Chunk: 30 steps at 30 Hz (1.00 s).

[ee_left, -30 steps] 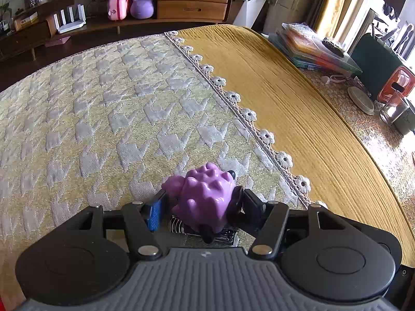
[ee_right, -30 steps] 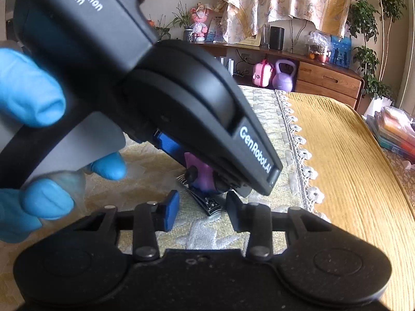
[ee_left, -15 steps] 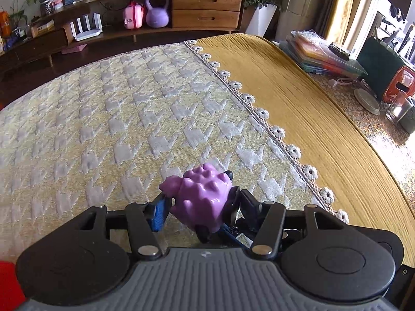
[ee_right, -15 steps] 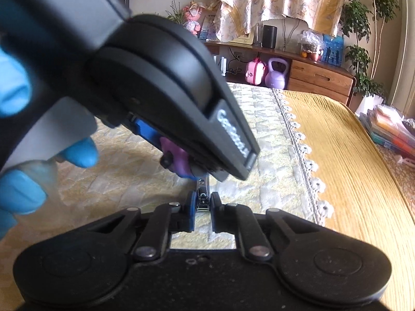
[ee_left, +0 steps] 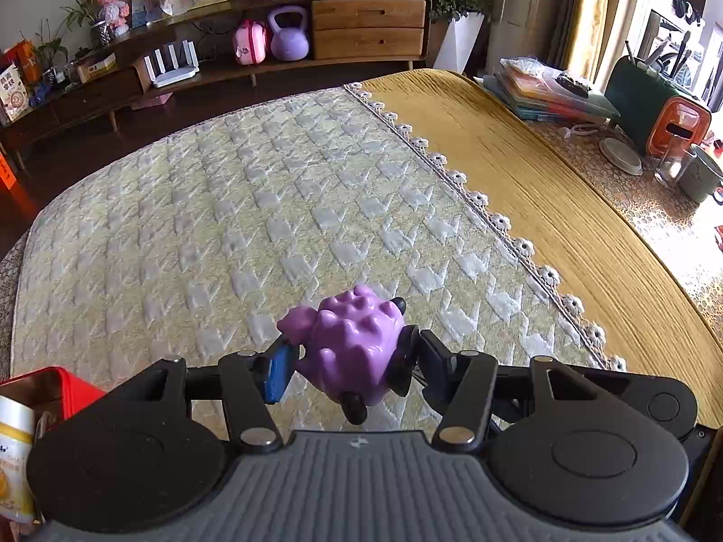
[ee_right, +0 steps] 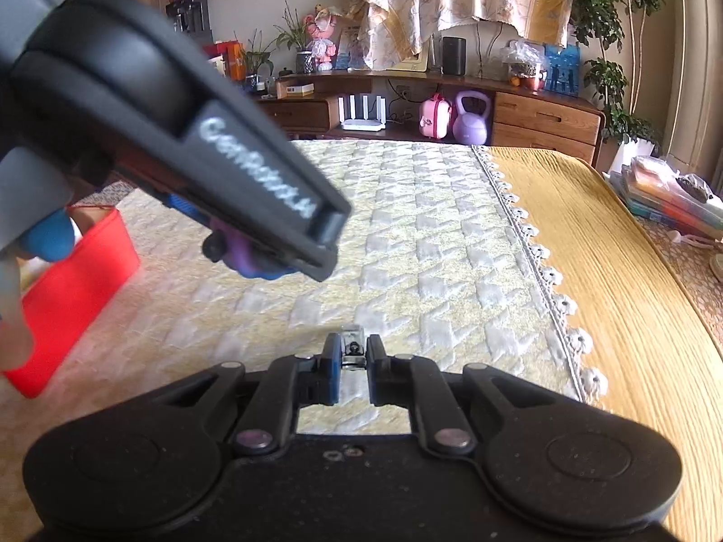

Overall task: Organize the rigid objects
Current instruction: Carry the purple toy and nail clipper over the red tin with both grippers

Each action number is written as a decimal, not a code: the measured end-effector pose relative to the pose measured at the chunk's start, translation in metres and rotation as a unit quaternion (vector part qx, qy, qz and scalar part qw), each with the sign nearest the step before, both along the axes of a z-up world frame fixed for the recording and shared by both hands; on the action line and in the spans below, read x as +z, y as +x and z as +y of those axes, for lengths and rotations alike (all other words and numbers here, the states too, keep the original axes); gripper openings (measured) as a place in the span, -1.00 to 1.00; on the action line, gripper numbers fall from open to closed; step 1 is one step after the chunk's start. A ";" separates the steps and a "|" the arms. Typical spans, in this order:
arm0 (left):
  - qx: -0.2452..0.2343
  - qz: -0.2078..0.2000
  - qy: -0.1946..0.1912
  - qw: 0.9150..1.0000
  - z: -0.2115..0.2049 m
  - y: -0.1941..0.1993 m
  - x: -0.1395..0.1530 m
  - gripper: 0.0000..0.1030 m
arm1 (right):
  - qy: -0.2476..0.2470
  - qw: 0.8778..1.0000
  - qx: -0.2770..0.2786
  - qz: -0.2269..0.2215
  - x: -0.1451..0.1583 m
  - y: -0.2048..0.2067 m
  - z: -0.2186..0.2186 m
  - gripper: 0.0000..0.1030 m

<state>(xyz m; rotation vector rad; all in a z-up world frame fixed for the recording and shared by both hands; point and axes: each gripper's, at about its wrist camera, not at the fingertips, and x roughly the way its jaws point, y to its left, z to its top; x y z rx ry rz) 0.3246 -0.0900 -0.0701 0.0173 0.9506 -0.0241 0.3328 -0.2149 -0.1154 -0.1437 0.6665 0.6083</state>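
A knobbly purple toy with small black wheels [ee_left: 357, 348] hangs above the pale houndstooth cloth, and my left gripper [ee_left: 350, 363] is shut on it, pads pressing both sides. The right wrist view shows the same toy [ee_right: 244, 253] under the left gripper's body, at upper left, lifted off the cloth. My right gripper [ee_right: 352, 352] is shut on a small metal nail clipper [ee_right: 352, 345], whose end pokes out between the pads just above the cloth. A red box [ee_right: 68, 289] stands at the left; its corner [ee_left: 58, 388] shows beside the left gripper.
A yellow cloth [ee_left: 565, 207] with a flower-lace edge covers the table's right side. Stacked folders [ee_left: 551, 90], a green holder [ee_left: 641, 95], an orange container [ee_left: 678, 126] and cups sit at the far right. A can [ee_left: 13, 456] stands in the red box. A gloved hand [ee_right: 45, 239] holds the left gripper.
The right gripper closed on the nail clipper and lifted it. The left gripper rose with the purple toy and moved left, bringing the red box into view.
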 end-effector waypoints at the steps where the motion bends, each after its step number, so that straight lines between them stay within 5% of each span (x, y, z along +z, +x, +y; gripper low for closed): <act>1: 0.001 -0.001 0.000 1.000 0.002 -0.006 0.003 0.11 | 0.003 1.000 -0.001 -0.001 0.003 -0.005 -0.001 -0.79; 17: 0.026 -0.014 -0.001 1.000 0.055 -0.105 0.035 0.11 | 0.025 1.000 0.007 -0.012 0.041 -0.071 0.005 -0.79; 30: 0.083 0.001 -0.016 0.996 0.129 -0.162 0.027 0.11 | 0.039 0.998 0.041 -0.032 0.071 -0.105 0.038 -0.79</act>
